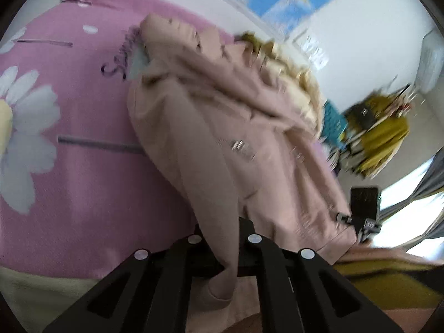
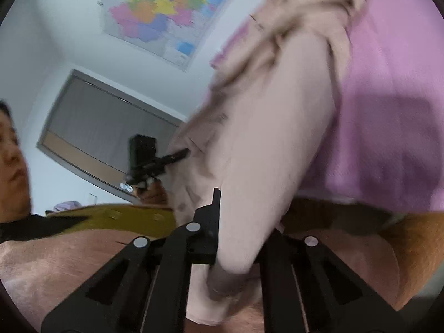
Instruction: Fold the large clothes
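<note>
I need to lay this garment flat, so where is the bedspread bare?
Bare pink flowered bedspread lies between the white daisy print and the pale pink fabric garment. Beyond the garment, the cluttered yellow-draped furniture is crowded.

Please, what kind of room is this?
Probably a bedroom in a home: a pink bedspread with white daisies lies under the pale pink garment, a colourful wall map hangs behind, and a cluttered shelf stands by the wall.

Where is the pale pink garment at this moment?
The pale pink garment hangs between both grippers above the pink daisy blanket: in the left wrist view the left gripper pinches one edge, and in the right wrist view the right gripper pinches another.
</note>
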Demonstrator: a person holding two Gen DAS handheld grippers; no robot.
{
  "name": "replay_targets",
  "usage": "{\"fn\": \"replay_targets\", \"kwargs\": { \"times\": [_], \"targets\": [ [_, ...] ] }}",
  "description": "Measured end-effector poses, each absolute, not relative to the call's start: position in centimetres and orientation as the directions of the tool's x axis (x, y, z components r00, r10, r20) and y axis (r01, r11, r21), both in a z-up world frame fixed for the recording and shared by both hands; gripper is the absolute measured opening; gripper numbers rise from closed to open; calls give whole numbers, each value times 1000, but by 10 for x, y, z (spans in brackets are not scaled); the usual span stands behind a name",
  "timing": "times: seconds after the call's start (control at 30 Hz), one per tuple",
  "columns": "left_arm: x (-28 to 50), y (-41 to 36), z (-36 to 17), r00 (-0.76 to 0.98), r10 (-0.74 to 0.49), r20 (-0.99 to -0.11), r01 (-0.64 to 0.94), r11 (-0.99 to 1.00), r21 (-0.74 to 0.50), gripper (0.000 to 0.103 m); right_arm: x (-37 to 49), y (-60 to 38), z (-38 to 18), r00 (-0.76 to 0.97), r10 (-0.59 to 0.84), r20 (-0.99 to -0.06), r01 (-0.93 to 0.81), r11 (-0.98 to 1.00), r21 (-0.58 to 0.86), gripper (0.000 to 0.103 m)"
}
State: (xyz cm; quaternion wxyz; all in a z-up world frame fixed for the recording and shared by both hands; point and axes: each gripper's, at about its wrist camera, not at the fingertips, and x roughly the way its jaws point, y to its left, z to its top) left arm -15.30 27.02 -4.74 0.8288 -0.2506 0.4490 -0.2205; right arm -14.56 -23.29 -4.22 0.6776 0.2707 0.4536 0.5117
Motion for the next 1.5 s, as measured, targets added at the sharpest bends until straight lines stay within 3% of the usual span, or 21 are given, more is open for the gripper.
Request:
{"fn": "replay_targets", "kwargs": {
  "times": [0.17,0.4,0.57,0.67,0.8,0.87,1.0,1.03,1.1,1.13,1.17,1.3,1.37,1.5],
  "targets": [
    [-142,280,-7,585,-591,-556,177,762,-623,2,-125,-236,13,164,951,-261,-543,308,782,5],
    [-100,286,31,629,-546,-554,171,792,-586,2,-56,-240,65,293,944,-150,-523,290,801,6],
    [-29,310,52,640,-485,-596,89,817,-570,2,25,-241,74,360,922,-140,-429,297,853,10],
    [31,318,49,616,-436,-656,11,837,-546,3,76,-238,67,408,892,-193,-348,348,870,14],
    [110,316,4,495,-343,-798,-131,879,-459,7,131,-224,37,428,845,-321,-221,442,869,18],
    [127,309,-14,452,-303,-839,-148,902,-405,9,153,-217,12,415,815,-404,-135,495,858,32],
    [131,309,-21,465,-283,-839,-140,912,-385,10,155,-220,3,427,783,-452,-132,549,826,46],
    [126,310,-16,487,-286,-825,-116,915,-386,14,152,-221,7,427,781,-456,-154,559,814,50],
    [103,310,4,575,-225,-787,-60,947,-315,34,133,-225,27,458,752,-474,-247,620,745,61],
    [94,309,12,609,-195,-769,-37,961,-273,50,124,-228,36,479,739,-474,-279,640,716,69],
    [82,305,20,637,-191,-747,4,970,-245,53,111,-233,47,513,721,-466,-319,664,676,75],
    [42,273,36,669,-254,-698,181,967,-179,56,61,-245,56,571,670,-475,-402,732,550,76],
    [32,249,27,647,-269,-713,254,958,-131,65,37,-242,44,569,636,-521,-425,770,476,76],
    [40,199,-7,562,-302,-770,365,926,-96,65,3,-220,5,508,617,-601,-492,781,385,77]
  ]
}}
